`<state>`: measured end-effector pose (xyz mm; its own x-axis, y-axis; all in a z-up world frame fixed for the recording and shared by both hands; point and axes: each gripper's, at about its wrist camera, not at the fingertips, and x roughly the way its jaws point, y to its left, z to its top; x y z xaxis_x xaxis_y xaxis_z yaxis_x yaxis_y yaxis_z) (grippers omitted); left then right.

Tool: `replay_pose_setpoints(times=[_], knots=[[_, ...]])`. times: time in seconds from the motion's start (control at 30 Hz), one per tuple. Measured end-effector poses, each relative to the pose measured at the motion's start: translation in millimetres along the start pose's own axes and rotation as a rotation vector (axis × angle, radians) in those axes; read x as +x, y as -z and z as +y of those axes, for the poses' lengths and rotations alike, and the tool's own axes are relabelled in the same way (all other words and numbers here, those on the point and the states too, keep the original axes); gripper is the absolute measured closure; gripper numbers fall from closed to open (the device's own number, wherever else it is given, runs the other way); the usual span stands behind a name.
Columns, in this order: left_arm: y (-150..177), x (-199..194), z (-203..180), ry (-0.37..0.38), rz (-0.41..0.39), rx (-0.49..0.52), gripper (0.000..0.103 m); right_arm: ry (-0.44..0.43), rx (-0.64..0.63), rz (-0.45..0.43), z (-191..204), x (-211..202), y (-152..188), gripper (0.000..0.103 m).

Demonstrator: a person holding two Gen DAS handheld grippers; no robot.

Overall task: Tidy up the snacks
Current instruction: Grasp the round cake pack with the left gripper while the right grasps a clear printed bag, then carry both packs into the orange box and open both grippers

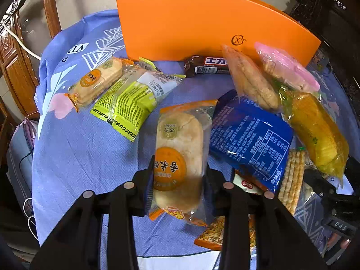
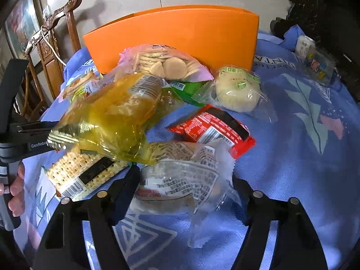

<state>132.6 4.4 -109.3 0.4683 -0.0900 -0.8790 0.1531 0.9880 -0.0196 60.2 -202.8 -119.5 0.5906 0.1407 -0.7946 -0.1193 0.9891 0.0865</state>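
left jaws clamp rice cracker packet (image 1: 180,155); right jaws apart around clear-wrapped snack (image 2: 180,180).

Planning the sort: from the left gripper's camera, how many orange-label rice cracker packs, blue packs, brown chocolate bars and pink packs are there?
Orange-label rice cracker pack: 2
Blue pack: 1
Brown chocolate bar: 1
Pink pack: 1
Total: 5
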Motion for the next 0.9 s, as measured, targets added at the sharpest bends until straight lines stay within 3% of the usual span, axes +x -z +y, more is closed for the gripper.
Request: replay_pose_setpoints(times=[0.03, 0.13, 0.6, 0.9], knots=[[0, 0, 0, -0.002, -0.001, 0.002, 0.068, -0.008, -0.002, -0.001, 1, -1, 1, 0.047], [3, -3, -2, 0.002, 0.002, -0.002, 0.068, -0.042, 0.044, -0.012, -9, -9, 2, 0.052], [6, -58, 6, -0.002, -0.087, -0.009, 0.068, -0.069, 0.117, -0.12, -46, -69, -1, 0.054], [-13, -85, -3, -0.024, -0.12, 0.038, 0.068, -0.09, 0.084, -0.177, -46, -95, -34, 0.054]])
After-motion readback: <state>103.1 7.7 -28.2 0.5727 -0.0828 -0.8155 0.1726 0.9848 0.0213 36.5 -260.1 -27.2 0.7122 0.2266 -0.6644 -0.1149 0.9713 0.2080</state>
